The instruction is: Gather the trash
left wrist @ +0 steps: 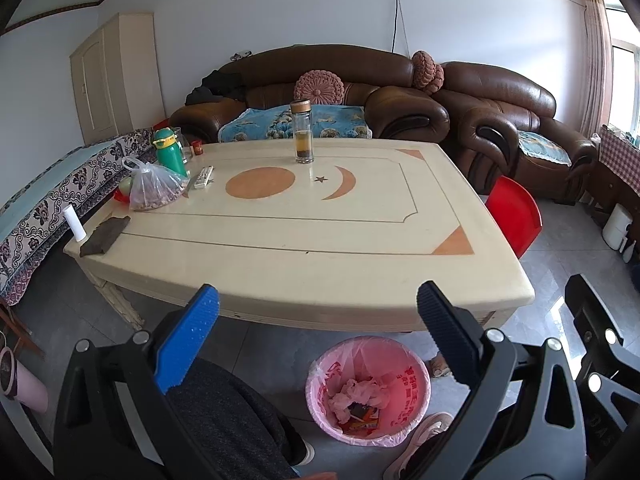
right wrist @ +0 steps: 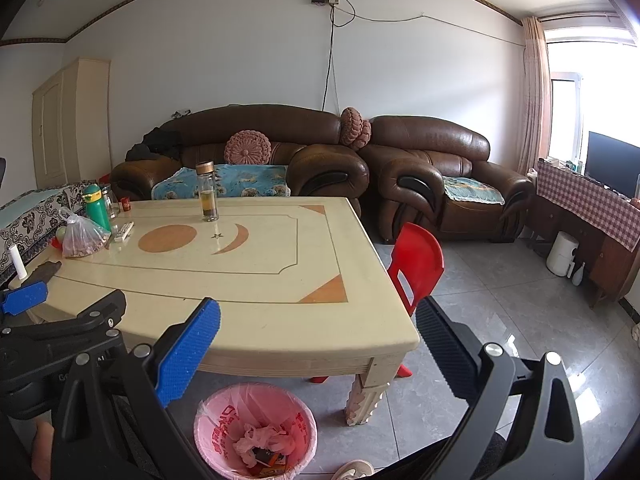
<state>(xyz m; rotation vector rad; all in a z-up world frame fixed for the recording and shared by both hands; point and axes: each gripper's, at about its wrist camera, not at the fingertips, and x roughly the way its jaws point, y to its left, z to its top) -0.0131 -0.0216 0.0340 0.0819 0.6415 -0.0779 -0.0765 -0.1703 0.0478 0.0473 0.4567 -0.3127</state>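
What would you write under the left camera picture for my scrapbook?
Open left gripper hovers over a pink-lined trash bin holding wrappers, beside the cream table.

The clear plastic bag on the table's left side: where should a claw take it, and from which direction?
Grip the clear plastic bag at its knotted top, coming from above. The knot stands up free, while the body is bulging and slack. Either open claw, left or right, could likely do it.

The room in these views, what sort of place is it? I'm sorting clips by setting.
Most likely a home living room: a brown leather sofa and matching armchair stand by the wall, a low table before them, with a lined trash bin on the tiled floor.
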